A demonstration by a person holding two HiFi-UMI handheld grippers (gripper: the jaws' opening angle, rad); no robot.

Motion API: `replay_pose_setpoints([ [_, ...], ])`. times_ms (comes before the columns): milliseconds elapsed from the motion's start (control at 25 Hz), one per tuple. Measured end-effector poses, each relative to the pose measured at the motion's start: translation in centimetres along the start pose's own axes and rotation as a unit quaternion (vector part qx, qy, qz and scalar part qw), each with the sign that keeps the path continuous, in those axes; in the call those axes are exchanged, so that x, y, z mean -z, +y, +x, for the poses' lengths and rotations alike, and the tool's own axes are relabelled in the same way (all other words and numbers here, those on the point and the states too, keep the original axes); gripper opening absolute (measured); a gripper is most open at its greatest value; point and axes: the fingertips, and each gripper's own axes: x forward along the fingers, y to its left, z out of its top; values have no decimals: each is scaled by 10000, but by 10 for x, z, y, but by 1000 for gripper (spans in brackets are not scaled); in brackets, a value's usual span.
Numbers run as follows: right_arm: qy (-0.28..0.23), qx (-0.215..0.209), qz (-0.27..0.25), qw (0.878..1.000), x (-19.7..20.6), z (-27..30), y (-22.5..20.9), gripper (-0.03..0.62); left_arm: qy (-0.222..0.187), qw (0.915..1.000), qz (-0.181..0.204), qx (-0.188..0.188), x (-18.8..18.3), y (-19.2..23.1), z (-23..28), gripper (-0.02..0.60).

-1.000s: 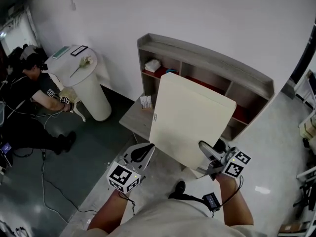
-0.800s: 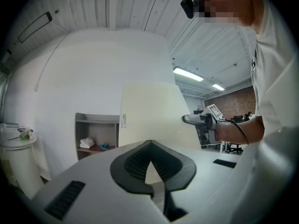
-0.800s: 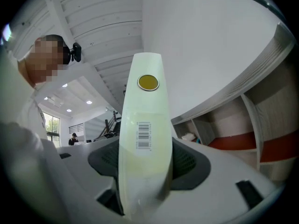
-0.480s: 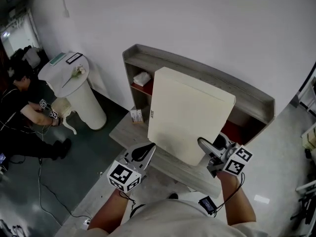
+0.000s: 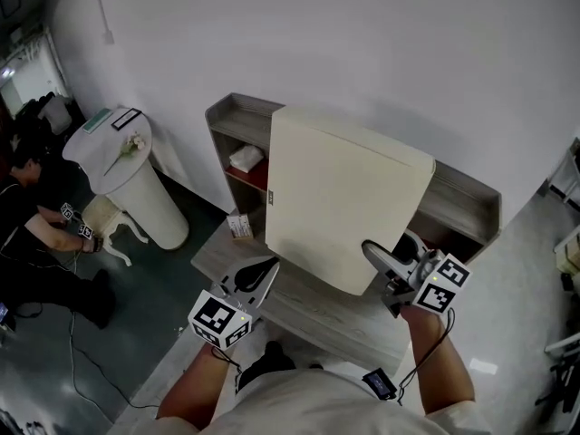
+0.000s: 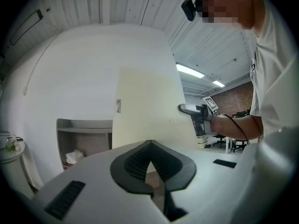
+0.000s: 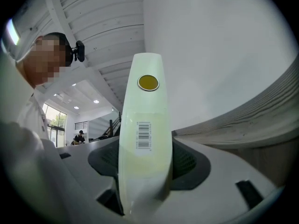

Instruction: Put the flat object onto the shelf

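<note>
The big cream flat board (image 5: pixel 349 207) hangs upright before the grey wooden shelf unit (image 5: pixel 234 111). The right gripper (image 5: pixel 388 265) clamps its edge, and the left gripper (image 5: pixel 260 275), jaws together, sits at its lower corner. With one real grip, I'd worry it pivots and clips the shelf top.

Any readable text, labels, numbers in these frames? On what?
Nothing reads clearly.
Barcode sticker on panel edge: bars only, digits too small.
Small tag on panel face: blurred.
Card on shelf: too small.
Cube markers: black-and-white patterns, no characters.
Framed card on round table: too small.
</note>
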Motion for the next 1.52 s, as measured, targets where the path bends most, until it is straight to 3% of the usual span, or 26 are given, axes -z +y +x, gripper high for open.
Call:
replay_pose_setpoints([
  [840, -331, 302, -851, 9954, -105, 107, -69, 288, -407, 9974, 286, 525, -46, 131, 84, 15],
  [1200, -250, 706, -1027, 9919, -116, 172, -129, 288, -340, 9959, 266, 801, -48, 204, 128, 15],
  [1520, -284, 870, -1129, 9894, -109, 170, -142, 288, -382, 9939, 251, 1005, -34, 207, 138, 15],
])
